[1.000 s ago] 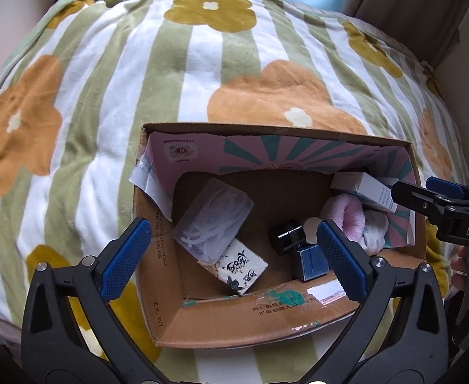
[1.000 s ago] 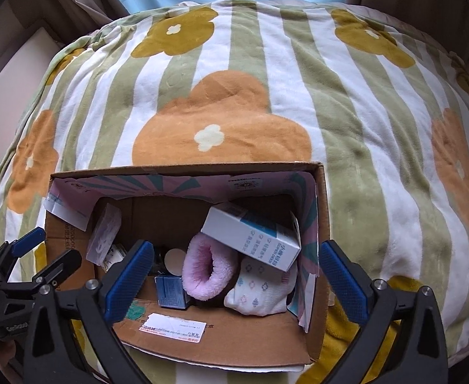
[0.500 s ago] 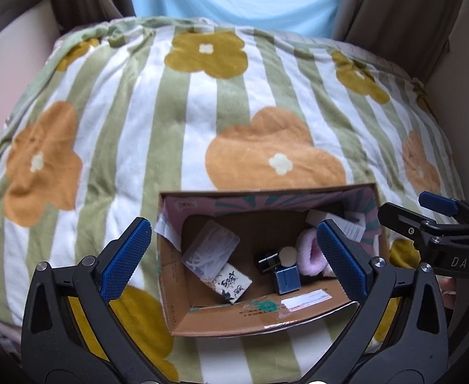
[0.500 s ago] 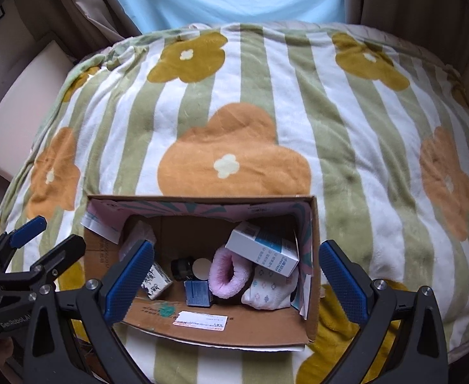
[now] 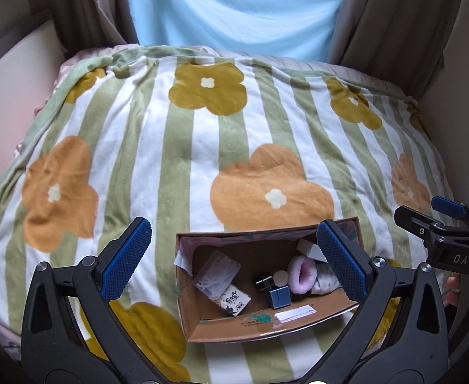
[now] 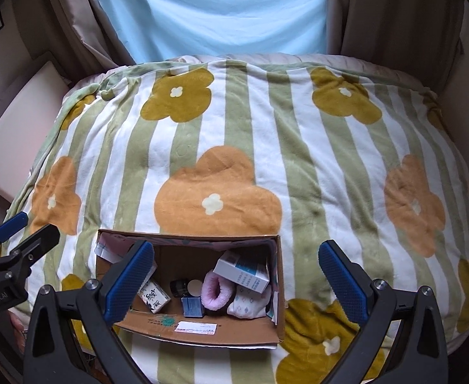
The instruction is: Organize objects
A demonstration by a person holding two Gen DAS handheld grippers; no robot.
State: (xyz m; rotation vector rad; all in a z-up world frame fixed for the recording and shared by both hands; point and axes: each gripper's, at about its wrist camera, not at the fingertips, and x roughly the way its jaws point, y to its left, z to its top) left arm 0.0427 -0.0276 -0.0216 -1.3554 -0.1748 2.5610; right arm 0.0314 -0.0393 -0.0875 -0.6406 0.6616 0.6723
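my left gripper (image 5: pixel 234 264) wide open, empty; right gripper (image 6: pixel 237 276) same. box (image 5: pixel 260 326) sits below both on blanket (image 5: pixel 183 160), near edge. slipper (image 6: pixel 217 291), carton (image 6: pixel 242 270), small items packed inside. risk, i judge: soft blanket, box could tip if nudged, carton slide off. versus a second ago: i've pulled both back, box looks smaller, curtain (image 6: pixel 215 9) now visible.

Striped green/white blanket (image 5: pixel 177 147) w/ orange & mustard flower prints covers the bed, bunched a bit at far-left corner. Behind it: light-blue curtain (image 5: pixel 234 9) in the middle, brown-grey drapes (image 6: pixel 391 12) on both sides. Cream padded panel (image 6: pixel 20 118) runs along bed's left edge.
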